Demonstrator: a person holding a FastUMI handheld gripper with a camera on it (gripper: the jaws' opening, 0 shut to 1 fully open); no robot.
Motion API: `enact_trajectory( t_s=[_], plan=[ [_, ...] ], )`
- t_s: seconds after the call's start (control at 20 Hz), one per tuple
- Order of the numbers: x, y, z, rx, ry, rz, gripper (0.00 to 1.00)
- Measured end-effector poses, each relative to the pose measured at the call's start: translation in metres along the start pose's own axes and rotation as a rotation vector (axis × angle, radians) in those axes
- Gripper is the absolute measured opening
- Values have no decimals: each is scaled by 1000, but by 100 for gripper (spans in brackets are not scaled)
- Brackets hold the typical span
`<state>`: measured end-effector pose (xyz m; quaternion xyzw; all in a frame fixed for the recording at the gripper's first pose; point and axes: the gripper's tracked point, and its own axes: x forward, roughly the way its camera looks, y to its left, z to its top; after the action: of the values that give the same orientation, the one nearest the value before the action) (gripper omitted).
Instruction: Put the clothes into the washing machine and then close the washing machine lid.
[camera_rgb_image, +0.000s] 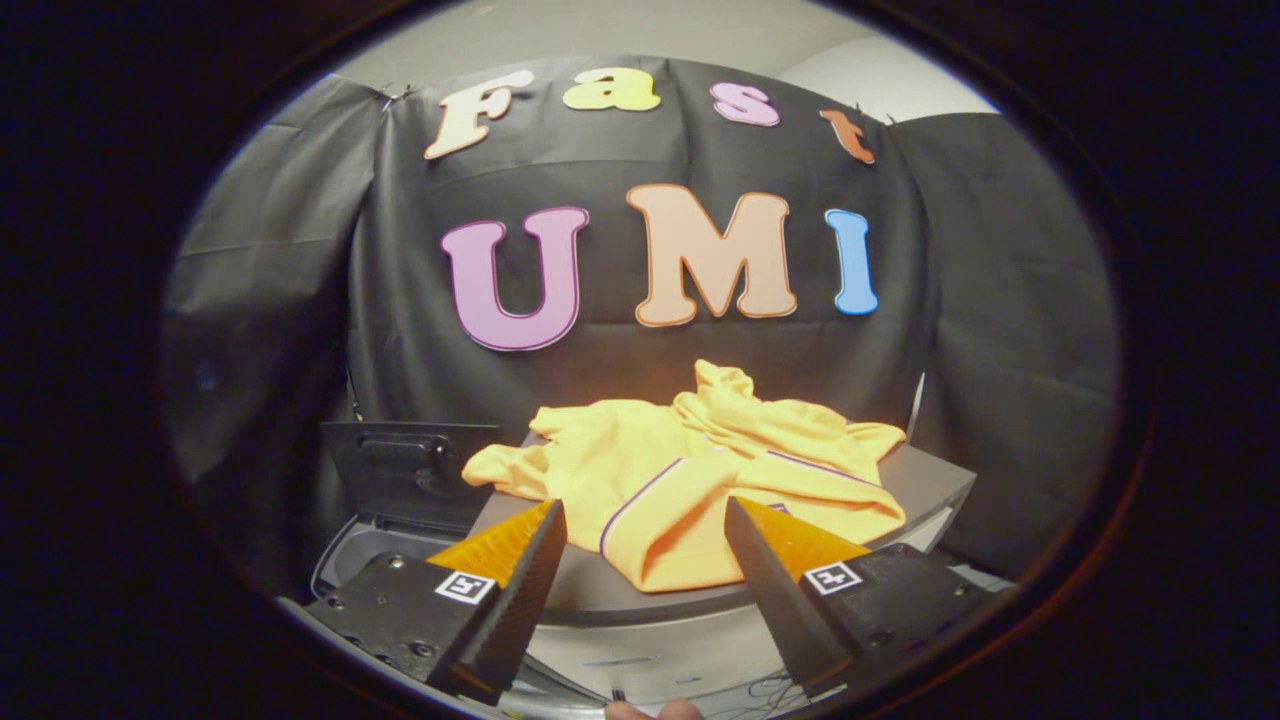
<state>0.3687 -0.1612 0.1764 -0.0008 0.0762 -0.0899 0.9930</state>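
The clothes (690, 480) are seen as bright yellow-orange, trimmed with a thin purple-and-white stripe along an edge. The surface (930, 480) under them is shown in flat grey, and the raised lid (405, 470) beside it in dark grey. A square black-and-white marker is carried on each of the 2 fingers of the gripper (645, 520), which are held spread apart.

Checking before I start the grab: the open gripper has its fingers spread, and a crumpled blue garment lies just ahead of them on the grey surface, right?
Not quite: the crumpled garment is yellow, with thin purple trim, not blue. The rest holds in the gripper view: the gripper is open, its fingers spread, and the garment lies just ahead of them on the grey surface.
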Motion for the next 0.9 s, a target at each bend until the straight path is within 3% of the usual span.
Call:
enact_trajectory(
  t_s=[0.25, 0.45, 0.55, 0.75, 0.8, 0.9],
  plan=[
    [36, -9, -19, -10, 123, -25, 96],
    [47, -6, -20, -24, 159, -24, 87],
    [51, -5, -22, -20, 173, -27, 77],
    [56, 5, -15, 40, 168, -31, 14],
    [58, 8, -8, 41, 148, -23, 6],
    [55, 13, 4, 11, 131, -24, 2]
  ],
)
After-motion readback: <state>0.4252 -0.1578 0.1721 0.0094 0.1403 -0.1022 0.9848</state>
